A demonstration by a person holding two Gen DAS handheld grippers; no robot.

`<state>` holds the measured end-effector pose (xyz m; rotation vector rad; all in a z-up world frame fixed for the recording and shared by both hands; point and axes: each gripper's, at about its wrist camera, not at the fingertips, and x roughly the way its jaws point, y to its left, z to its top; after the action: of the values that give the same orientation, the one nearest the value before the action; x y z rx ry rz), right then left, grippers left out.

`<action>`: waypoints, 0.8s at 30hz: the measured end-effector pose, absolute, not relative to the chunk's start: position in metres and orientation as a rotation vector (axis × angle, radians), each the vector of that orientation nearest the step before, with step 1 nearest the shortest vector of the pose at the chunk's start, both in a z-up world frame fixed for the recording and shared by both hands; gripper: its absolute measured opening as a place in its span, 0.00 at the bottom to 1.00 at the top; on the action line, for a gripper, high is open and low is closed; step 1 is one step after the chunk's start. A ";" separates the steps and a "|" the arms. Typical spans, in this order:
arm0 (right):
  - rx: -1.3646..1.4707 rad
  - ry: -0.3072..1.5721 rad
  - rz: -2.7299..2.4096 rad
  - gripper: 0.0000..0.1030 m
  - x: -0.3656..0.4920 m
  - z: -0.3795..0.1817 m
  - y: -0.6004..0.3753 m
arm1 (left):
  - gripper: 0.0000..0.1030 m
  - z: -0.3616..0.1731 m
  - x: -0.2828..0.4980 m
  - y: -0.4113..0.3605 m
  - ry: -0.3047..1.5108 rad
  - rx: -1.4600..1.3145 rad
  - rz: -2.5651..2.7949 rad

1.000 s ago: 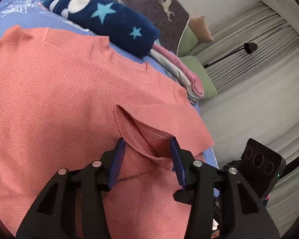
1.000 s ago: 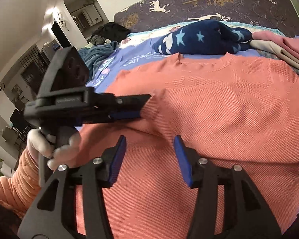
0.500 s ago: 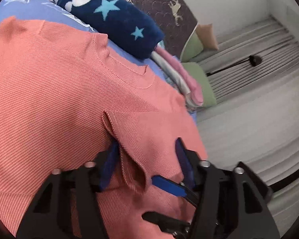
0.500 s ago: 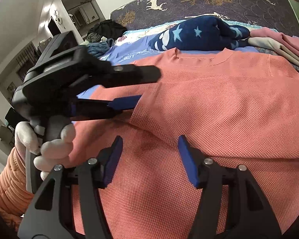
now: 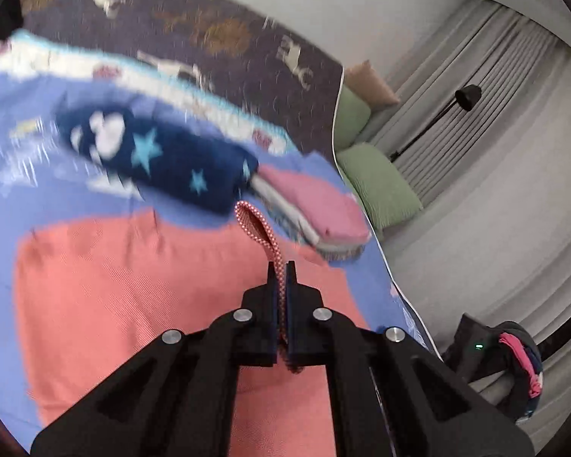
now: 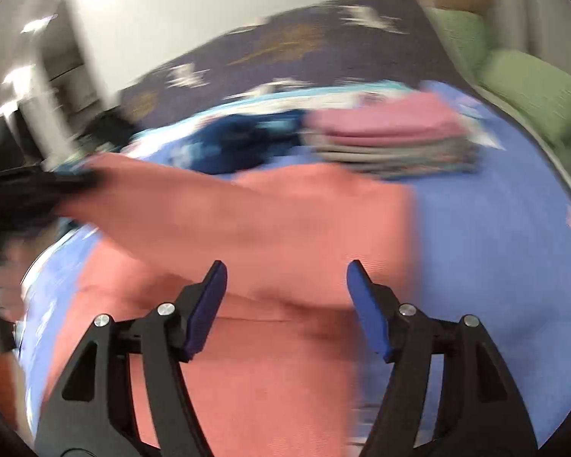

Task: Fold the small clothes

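Note:
A salmon-pink knit shirt (image 5: 133, 289) lies on the blue bedsheet (image 5: 95, 198). My left gripper (image 5: 281, 266) is shut on a fold of the shirt's edge, which loops up above the fingertips. In the right wrist view the shirt (image 6: 285, 228) is folded over, one part drawn across to the left towards the blurred left gripper (image 6: 38, 190). My right gripper (image 6: 285, 278) is open and empty just above the shirt's middle. Both views are motion-blurred.
A rolled navy star-print garment (image 5: 163, 160) and a stack of folded pink and grey clothes (image 5: 316, 205) lie behind the shirt. Green cushions (image 5: 380, 186) sit past the bed's right edge. A dark deer-print blanket (image 5: 209, 38) covers the bed's far end.
My left gripper closed on the shirt's edge and pulled it up and across, so the shirt is folded over. My right gripper stayed open and swung right. Both cameras moved fast.

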<state>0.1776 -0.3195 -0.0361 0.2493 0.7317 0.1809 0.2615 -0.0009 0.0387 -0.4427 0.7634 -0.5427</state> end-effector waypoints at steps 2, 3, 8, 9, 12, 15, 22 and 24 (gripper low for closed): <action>0.249 0.811 0.168 0.66 0.180 -0.048 -0.333 | 0.02 0.048 0.259 0.006 0.747 -0.439 -0.529; 0.240 0.834 0.155 0.66 0.181 -0.054 -0.335 | 0.02 0.049 0.258 0.009 0.743 -0.437 -0.523; 0.238 0.868 0.219 0.66 0.190 -0.071 -0.314 | 0.02 0.044 0.250 0.041 0.739 -0.440 -0.459; 0.189 0.860 0.190 0.67 0.192 -0.074 -0.305 | 0.02 0.042 0.250 0.050 0.739 -0.449 -0.445; 0.097 0.849 0.118 0.67 0.194 -0.076 -0.296 | 0.02 0.033 0.246 0.077 0.734 -0.465 -0.391; 0.121 0.843 0.011 0.67 0.191 -0.074 -0.305 | 0.03 0.011 0.243 0.098 0.770 -0.459 -0.320; 0.125 0.886 0.001 0.69 0.194 -0.077 -0.317 | 0.19 -0.063 0.243 0.130 0.912 -0.391 -0.126; 0.095 0.896 0.003 0.69 0.195 -0.077 -0.313 | 0.23 -0.067 0.243 0.135 0.915 -0.404 -0.120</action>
<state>0.1950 -0.3134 -0.0771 0.0948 0.8957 0.0032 0.2427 0.1345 -0.0673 -0.4041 0.9154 -0.1199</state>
